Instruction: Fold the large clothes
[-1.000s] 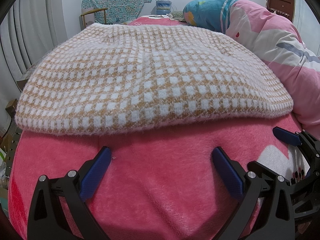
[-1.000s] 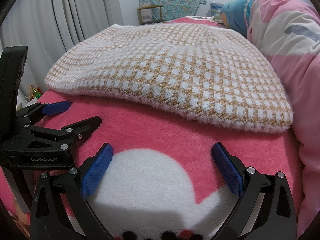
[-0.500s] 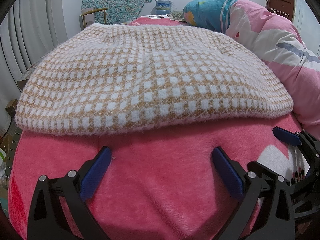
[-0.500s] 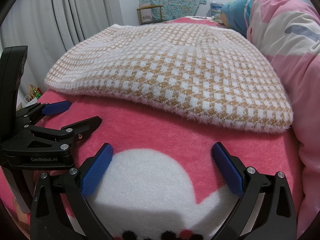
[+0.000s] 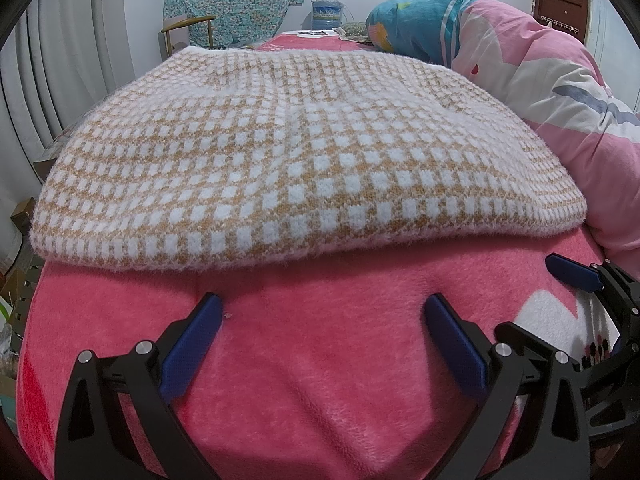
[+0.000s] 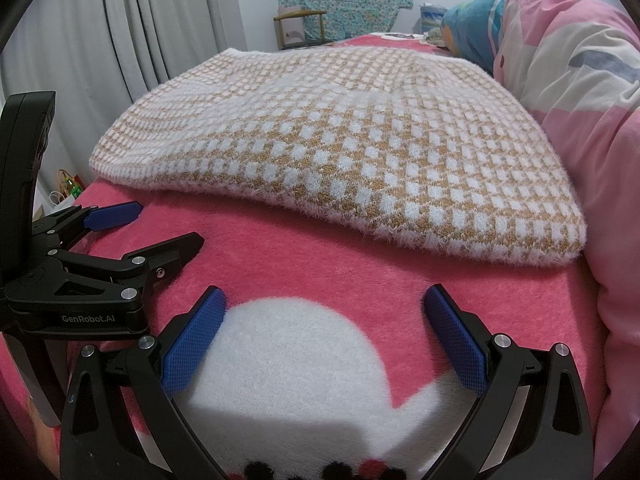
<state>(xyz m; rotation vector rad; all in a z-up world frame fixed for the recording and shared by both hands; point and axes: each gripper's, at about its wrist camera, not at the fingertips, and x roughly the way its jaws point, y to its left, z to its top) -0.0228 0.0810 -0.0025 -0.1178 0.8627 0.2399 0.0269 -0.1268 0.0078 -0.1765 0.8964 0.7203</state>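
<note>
Looking from the left wrist, nothing has shifted: left gripper [image 5: 322, 332] stays spread and empty over the pink blanket [image 5: 320, 400], short of the checked sweater [image 5: 280, 160]. Right wrist: right gripper [image 6: 324, 328] likewise gapes, idle, suggesting a pause.

The sweater [image 5: 280, 160] at my twelve o'clock is fuzzy knit, its edge hairy. Under my left gripper [image 5: 324, 344] the blanket [image 5: 320, 400] is plush, matt fleece. My fingers' pads [image 6: 192, 344] are textured blue rubber on matt black plastic with shiny metal screws.
</note>
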